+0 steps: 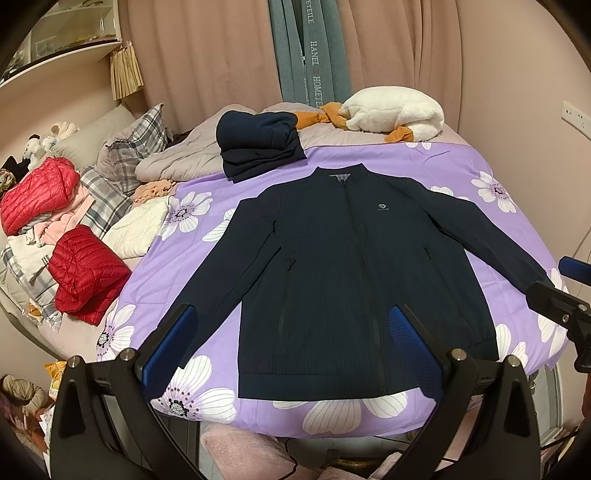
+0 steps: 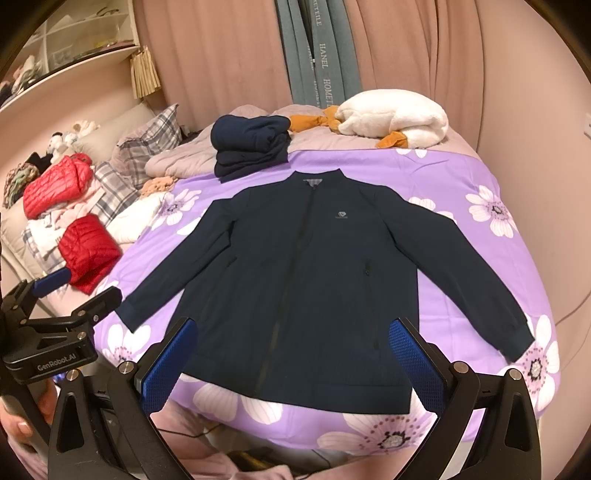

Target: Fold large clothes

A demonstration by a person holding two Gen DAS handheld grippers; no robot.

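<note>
Navy jacket (image 1: 332, 266) flat on bed (image 1: 480, 177), sleeves spread; left claw (image 1: 291, 354) and right claw (image 2: 293, 363) released near hem.

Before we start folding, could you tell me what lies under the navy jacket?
The navy jacket lies flat on the purple flowered sheet; petals show around its edges, and whatever lies beneath its body is covered.

Pink curtains (image 1: 207, 55), white shelf (image 1: 74, 33), bed w/ purple sheet (image 1: 461, 162).

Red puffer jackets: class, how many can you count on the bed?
2. One red puffer jacket lies on the clothes pile near the pillows at far left; the other sits folded nearer, beside the purple sheet. More may be buried in the pile.
</note>
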